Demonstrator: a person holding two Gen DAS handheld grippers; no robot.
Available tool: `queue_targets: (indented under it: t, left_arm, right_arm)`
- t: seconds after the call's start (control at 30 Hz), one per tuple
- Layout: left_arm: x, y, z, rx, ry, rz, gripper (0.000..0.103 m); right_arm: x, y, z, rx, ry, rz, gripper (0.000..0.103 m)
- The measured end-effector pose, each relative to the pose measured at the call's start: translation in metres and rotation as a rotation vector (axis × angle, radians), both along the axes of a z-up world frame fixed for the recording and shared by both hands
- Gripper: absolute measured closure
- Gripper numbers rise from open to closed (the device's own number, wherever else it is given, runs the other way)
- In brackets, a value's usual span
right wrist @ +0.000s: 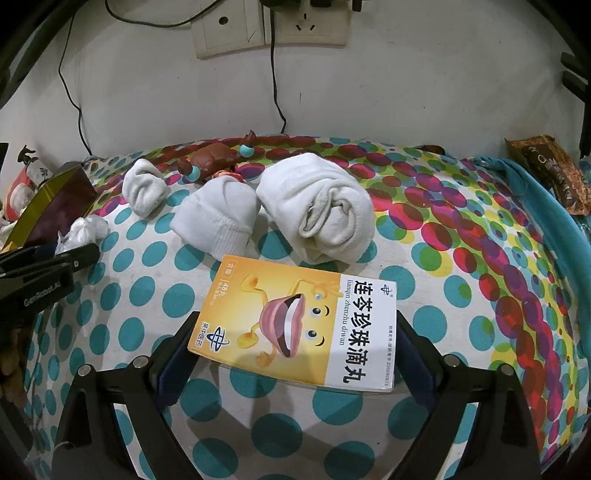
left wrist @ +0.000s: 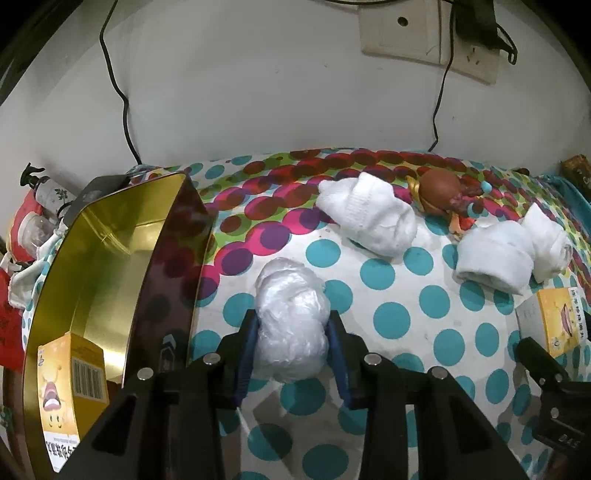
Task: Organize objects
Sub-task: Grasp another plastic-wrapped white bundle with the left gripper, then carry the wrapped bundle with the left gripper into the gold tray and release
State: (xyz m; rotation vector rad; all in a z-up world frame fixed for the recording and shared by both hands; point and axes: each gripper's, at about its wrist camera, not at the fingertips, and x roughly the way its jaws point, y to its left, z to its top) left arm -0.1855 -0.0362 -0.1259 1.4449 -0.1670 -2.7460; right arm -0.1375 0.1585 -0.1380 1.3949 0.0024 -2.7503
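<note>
My left gripper (left wrist: 293, 325) is shut on a crumpled clear plastic bag (left wrist: 291, 306), which rests on the dotted cloth (left wrist: 406, 317) just right of an open gold-lined tin (left wrist: 110, 236). A yellow medicine box (left wrist: 70, 369) stands inside the tin. My right gripper (right wrist: 295, 321) is shut on a second yellow medicine box (right wrist: 295, 321) with a cartoon mouth, its pads on the box's two short edges. That box (left wrist: 554, 325) and the right gripper (left wrist: 532, 354) appear at the right edge of the left wrist view. The left gripper (right wrist: 79, 254) and bag (right wrist: 85, 229) appear at far left in the right wrist view.
Three rolled white socks (right wrist: 317, 206) (right wrist: 218, 218) (right wrist: 144, 188) lie beyond the box, with a brown toy figure (right wrist: 214, 158) behind them. A brown snack packet (right wrist: 546, 173) lies at the far right. Wall sockets (right wrist: 269, 22) and black cables (right wrist: 275, 92) hang above; bottles (left wrist: 40, 206) crowd the left.
</note>
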Motion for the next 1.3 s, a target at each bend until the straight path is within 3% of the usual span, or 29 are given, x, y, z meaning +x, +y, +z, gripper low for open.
queue_targets:
  t: [0.57, 0.93, 1.3]
  left_arm:
    - [0.034, -0.016, 0.044, 0.011, 0.071, 0.018, 0.067]
    - [0.059, -0.074, 0.064, 0.021, 0.097, 0.126, 0.067]
    - [0.071, -0.131, 0.062, 0.015, 0.090, 0.226, 0.067]
  right_arm:
    - [0.000, 0.000, -0.001, 0.008, -0.002, 0.000, 0.009]
    - [-0.001, 0.000, -0.002, 0.025, -0.006, 0.001, 0.009]
    - [0.000, 0.000, -0.003, 0.026, -0.004, 0.000, 0.009]
